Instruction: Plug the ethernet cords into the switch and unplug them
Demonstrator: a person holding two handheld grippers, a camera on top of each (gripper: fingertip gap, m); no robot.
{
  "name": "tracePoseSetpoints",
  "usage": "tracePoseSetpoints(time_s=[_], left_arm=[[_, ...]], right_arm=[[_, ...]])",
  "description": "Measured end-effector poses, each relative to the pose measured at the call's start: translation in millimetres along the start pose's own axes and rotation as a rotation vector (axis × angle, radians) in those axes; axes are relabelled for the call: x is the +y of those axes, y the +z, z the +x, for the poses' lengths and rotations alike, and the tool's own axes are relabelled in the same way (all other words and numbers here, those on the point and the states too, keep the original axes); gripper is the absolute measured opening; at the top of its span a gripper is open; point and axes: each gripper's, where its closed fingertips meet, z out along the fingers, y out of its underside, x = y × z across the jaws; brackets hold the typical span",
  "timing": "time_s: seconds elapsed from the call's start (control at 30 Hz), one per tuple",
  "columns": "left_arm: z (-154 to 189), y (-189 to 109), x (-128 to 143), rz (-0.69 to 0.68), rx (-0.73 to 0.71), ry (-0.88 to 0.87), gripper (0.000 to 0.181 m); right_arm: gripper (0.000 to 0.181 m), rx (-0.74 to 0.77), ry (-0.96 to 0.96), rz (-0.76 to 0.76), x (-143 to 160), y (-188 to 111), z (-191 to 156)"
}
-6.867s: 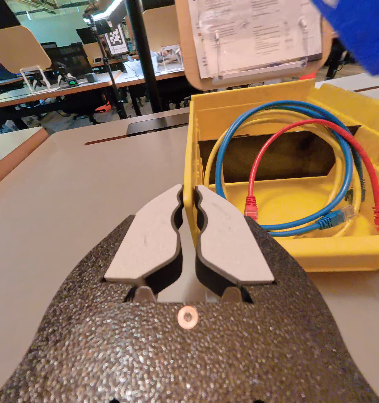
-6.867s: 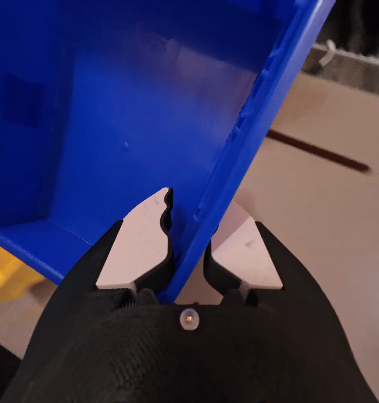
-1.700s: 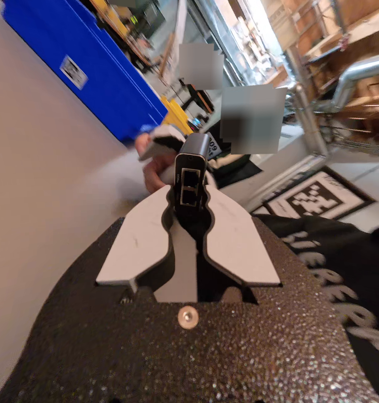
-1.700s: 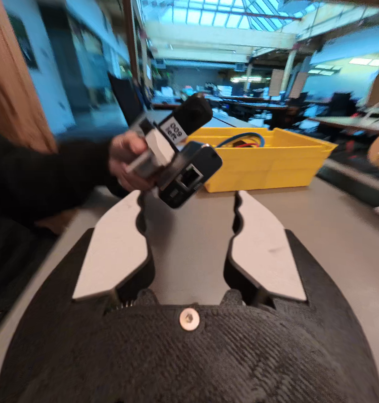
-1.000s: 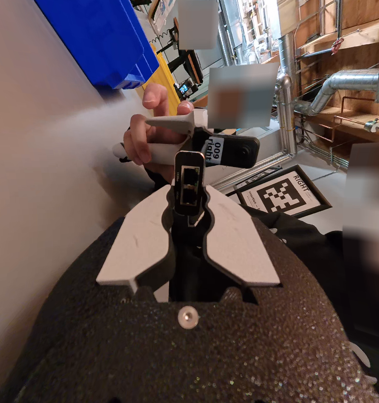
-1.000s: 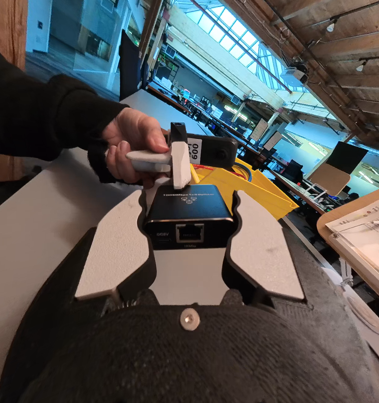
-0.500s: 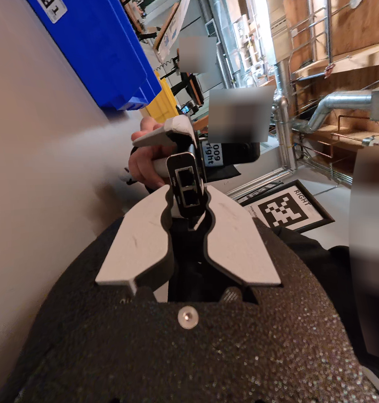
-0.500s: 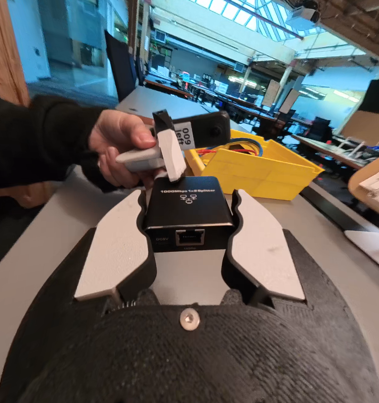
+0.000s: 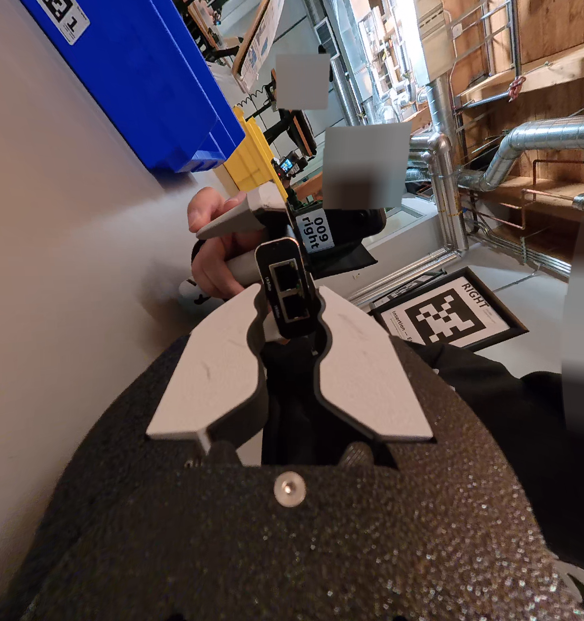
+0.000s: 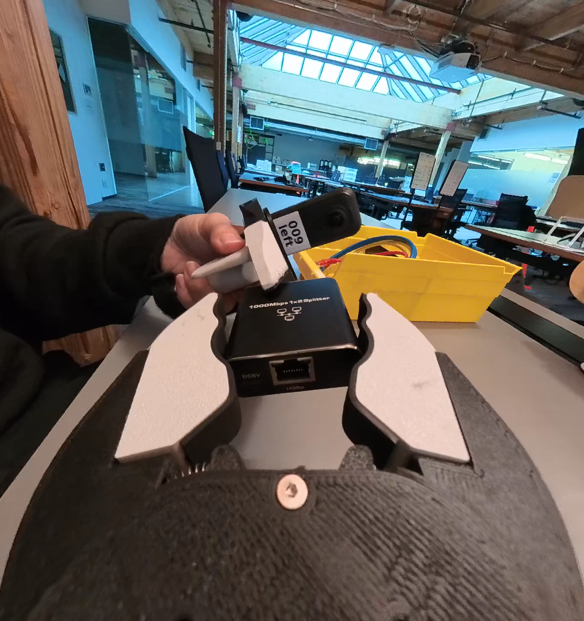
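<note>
The black switch (image 9: 287,297) is clamped by its flat faces between my left gripper's (image 9: 288,304) fingertips, its two ports facing the camera. In the right wrist view the switch (image 10: 290,332) lies level between my right gripper's (image 10: 288,299) spread fingers, which sit close on both its sides; its single port faces me. The left gripper's fingers (image 10: 267,265) hold its far end there. Blue (image 10: 388,242), red (image 10: 330,261) and yellow ethernet cords lie coiled in the yellow bin (image 10: 418,289), none plugged in.
The yellow bin stands on the grey table (image 10: 502,363) just behind the switch. A blue bin (image 9: 132,77) stands farther along the table (image 9: 65,268). A person's hand (image 10: 200,242) and black sleeve hold the left gripper. A framed marker sign (image 9: 445,319) lies beyond the table edge.
6.9 s ago my left gripper gripped the yellow bin's wall and my right the blue bin. Since then the left has carried the switch between the right's fingers. Over the last half second, only slight tilting.
</note>
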Motion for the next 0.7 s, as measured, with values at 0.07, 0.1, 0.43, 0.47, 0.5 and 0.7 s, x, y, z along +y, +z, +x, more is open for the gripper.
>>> tracePoseSetpoints(time_s=[0.07,0.1,0.43,0.47,0.5,0.7], left_arm=[[1,0,-1,0.012,0.012,-0.026,0.025],[1,0,-2,0.019,0.019,-0.038,0.025],[1,0,-2,0.026,0.015,-0.005,0.028],[0,0,-2,0.020,0.002,0.014,0.029],[-1,0,-2,0.023,-0.015,0.027,0.030],[-9,5,13,-0.074,-0.052,0.050,0.041]], right_arm=[[0.076,0.010,-0.008,-0.002,1,1,0],[0.076,0.020,-0.015,0.000,0,1,1],[0.076,0.038,-0.018,-0.067,3,0,2],[0.076,0.025,-0.008,-0.066,4,-1,1],[0.076,0.027,-0.012,-0.069,5,-1,0],[0.076,0.025,-0.068,-0.126,15,4,-4]])
